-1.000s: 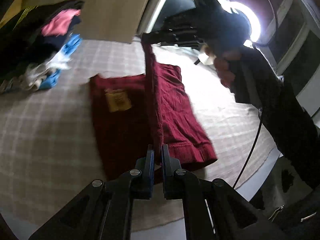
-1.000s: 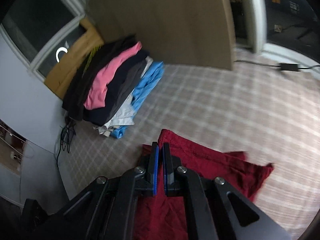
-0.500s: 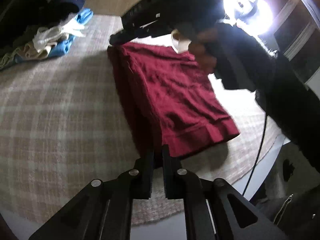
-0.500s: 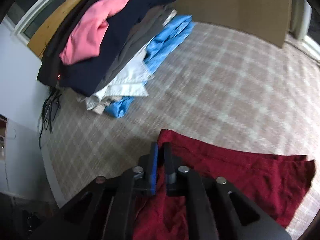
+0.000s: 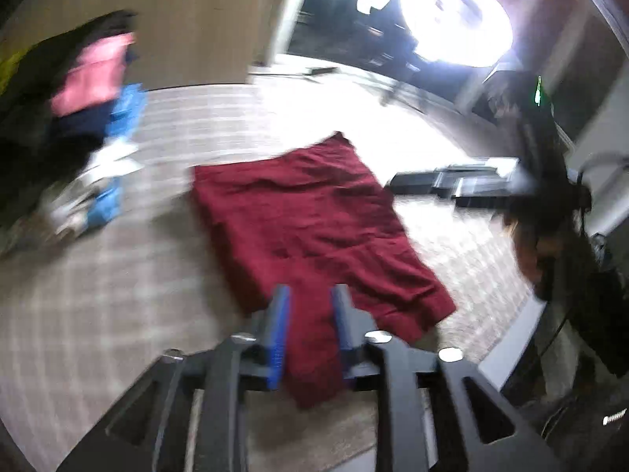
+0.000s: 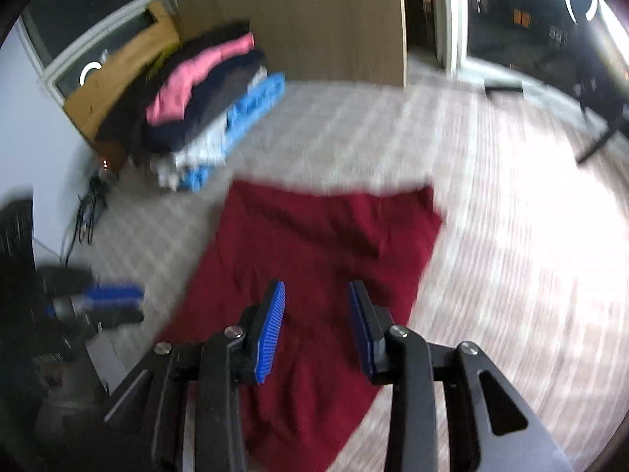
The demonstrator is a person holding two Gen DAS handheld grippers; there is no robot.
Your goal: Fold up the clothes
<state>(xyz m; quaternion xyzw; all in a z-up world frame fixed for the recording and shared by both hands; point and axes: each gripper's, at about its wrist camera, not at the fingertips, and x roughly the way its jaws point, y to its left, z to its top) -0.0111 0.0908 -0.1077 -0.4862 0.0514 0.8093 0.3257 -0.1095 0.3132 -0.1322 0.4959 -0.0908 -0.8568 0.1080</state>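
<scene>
Item one, the garment: a dark red knitted garment (image 5: 314, 228), folded into a rough rectangle, is lying flat on the beige checked cloth-covered surface (image 5: 118, 295). Its near hem is reaching toward you, its far edge pointing at the back wall.

Item two, your left gripper (image 5: 310, 314): you are holding it tilted down over the garment's near edge. Its jaws have just been opening and are standing partly apart, blue ribbed pads (image 5: 277, 338) facing each other. Red fabric is showing in the gap between them, but the pads are not pressing on it.

Item three, your right gripper (image 6: 317, 314): you are holding it above the red cloth (image 6: 314, 244), jaws likewise just opened and partly apart, gripping nothing; the fabric is lying loose below the gap.

Item four, a stack of folded clothes (image 6: 212, 106) in pink, navy, grey, white and bright blue: it is sitting well apart from the garment, at the far left of the surface, beside a tan upright board (image 6: 314, 19).

Item five, a bright ring lamp (image 5: 452, 11): it is glaring at the upper right of the left wrist view.

Both views are blurring.
</scene>
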